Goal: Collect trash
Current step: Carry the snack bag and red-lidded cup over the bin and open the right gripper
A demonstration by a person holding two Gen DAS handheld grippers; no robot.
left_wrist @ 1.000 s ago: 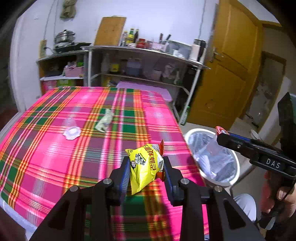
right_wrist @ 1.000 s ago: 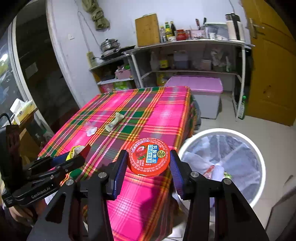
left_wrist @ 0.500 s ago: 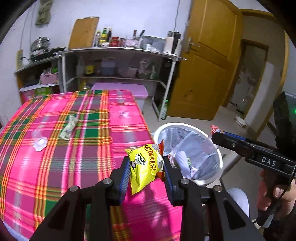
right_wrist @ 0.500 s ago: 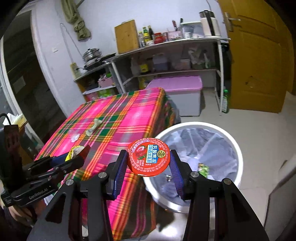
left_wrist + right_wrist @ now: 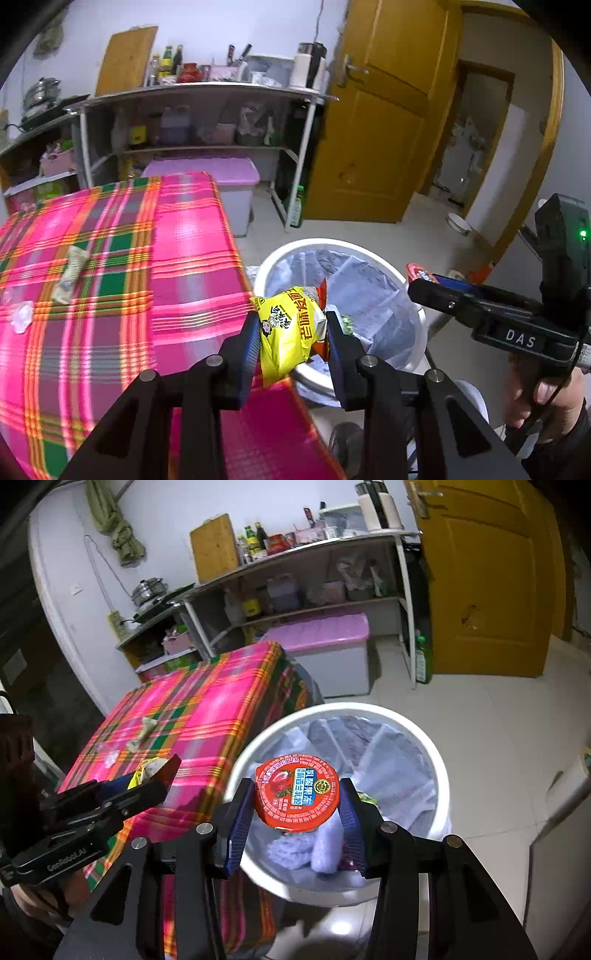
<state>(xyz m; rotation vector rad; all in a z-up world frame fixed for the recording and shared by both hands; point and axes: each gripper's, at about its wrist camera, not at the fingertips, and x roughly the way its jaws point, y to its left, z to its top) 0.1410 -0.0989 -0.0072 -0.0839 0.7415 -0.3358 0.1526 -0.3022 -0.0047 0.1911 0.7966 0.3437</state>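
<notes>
On the far left, the table (image 5: 110,295) wears a glossy plaid cloth in hot pink, green and orange, its weave blurred. Two leftover scraps lie on it: a small crumpled clear plastic piece (image 5: 21,316) near the left edge and, just beside it, a long, wrinkled pale wrapper (image 5: 70,273) lying slantwise.

Moving right, the left gripper (image 5: 291,332) has its two black arms ending in ribbed blue pads clamped on a yellow snack packet (image 5: 286,334). The packet is crinkly foil, puffed and creased, with black print and an orange torn edge sticking out on its right side. It sits at the table's right edge, just short of the bin.

Next comes the trash bin (image 5: 441,775), a round white plastic tub on the pale tiled floor, touching or nearly touching the tablecloth's hanging side. A thin, translucent liner bag (image 5: 388,753), bluish and heavily wrinkled, lines it, with a few small bits of rubbish at the bottom.

Above the bin's opening, the right gripper (image 5: 297,805) pinches a round red cup lid (image 5: 297,792) by its edges between its ridged blue pads. The flat shiny disc has a crimped rim, a strawberry picture and a blue label. In the left wrist view, a person's hand (image 5: 543,395) wraps the right gripper's handle at far right.
</notes>
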